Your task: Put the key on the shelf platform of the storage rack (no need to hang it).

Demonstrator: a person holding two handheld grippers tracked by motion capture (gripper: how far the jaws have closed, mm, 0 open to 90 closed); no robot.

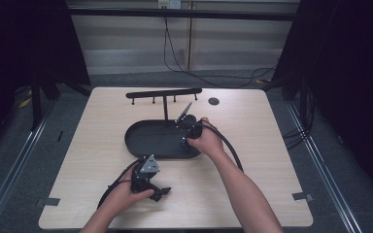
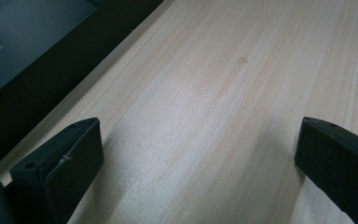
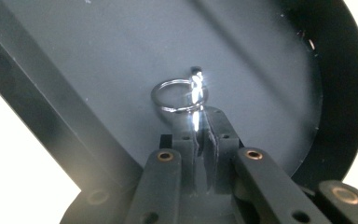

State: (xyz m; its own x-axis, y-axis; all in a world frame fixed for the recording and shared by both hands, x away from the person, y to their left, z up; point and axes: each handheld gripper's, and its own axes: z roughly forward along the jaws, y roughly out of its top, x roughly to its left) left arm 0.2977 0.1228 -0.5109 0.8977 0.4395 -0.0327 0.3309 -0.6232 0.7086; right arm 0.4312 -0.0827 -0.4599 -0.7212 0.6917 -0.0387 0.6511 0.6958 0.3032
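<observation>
Over the right end of the black oval tray (image 1: 141, 141), right gripper (image 3: 200, 119) clenched on a shiny metal piece carrying a key ring (image 3: 178, 95), likely bound for the hook rack (image 1: 164, 93) at the tabletop's far edge. Left gripper (image 1: 150, 187) idle near the front edge, jaws released, holding nothing.

Tray mid-surface, rack behind it, grippers at its near and right sides.
The oval tray (image 1: 145, 141) lies on the surface (image 1: 252, 184); the hook rack (image 1: 164, 93) stands behind. The right gripper (image 1: 183, 127) is over the tray's right end, with a key ring (image 3: 179, 95) at its fingers (image 3: 186, 140). The left gripper (image 1: 161, 193) rests before the tray.
</observation>
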